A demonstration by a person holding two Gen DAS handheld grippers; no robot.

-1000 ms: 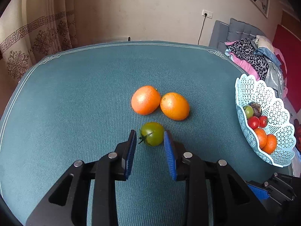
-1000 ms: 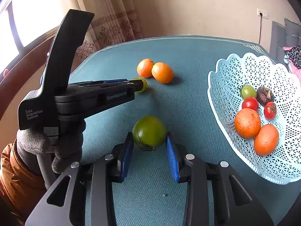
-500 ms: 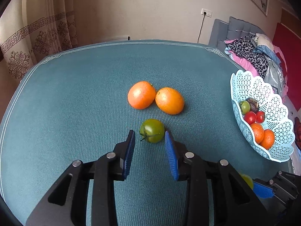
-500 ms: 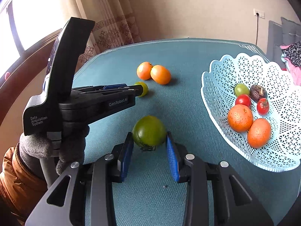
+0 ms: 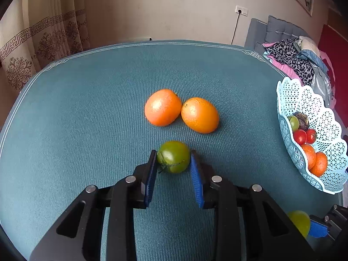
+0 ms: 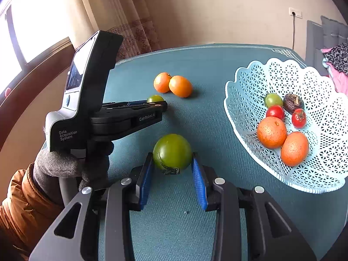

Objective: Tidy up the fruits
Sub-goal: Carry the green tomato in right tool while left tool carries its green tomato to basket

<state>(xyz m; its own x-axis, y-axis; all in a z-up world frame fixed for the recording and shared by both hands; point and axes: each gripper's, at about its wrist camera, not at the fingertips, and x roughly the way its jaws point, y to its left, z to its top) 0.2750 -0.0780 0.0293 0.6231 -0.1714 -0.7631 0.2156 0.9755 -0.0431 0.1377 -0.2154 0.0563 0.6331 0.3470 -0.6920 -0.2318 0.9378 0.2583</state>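
My left gripper (image 5: 173,158) is shut on a small green tomato (image 5: 173,156) that rests on the teal table; it also shows in the right wrist view (image 6: 155,98). Two oranges (image 5: 163,107) (image 5: 200,114) lie touching just beyond it. My right gripper (image 6: 171,159) is shut on a bigger green tomato (image 6: 172,151), held above the table left of the light blue lattice basket (image 6: 245,108). The basket holds two oranges, two red tomatoes, a green one and a dark fruit. The right gripper's tomato also shows in the left wrist view (image 5: 301,220).
The teal tablecloth (image 5: 87,119) has a white border near its edges. Patterned curtains (image 5: 43,41) hang at the far left. A sofa with piled clothes (image 5: 291,54) stands behind the basket. The gloved hand (image 6: 65,165) holds the left gripper's handle.
The left gripper has moved forward and closed on the small green tomato. The right gripper keeps its green tomato and has shifted a little relative to the basket.
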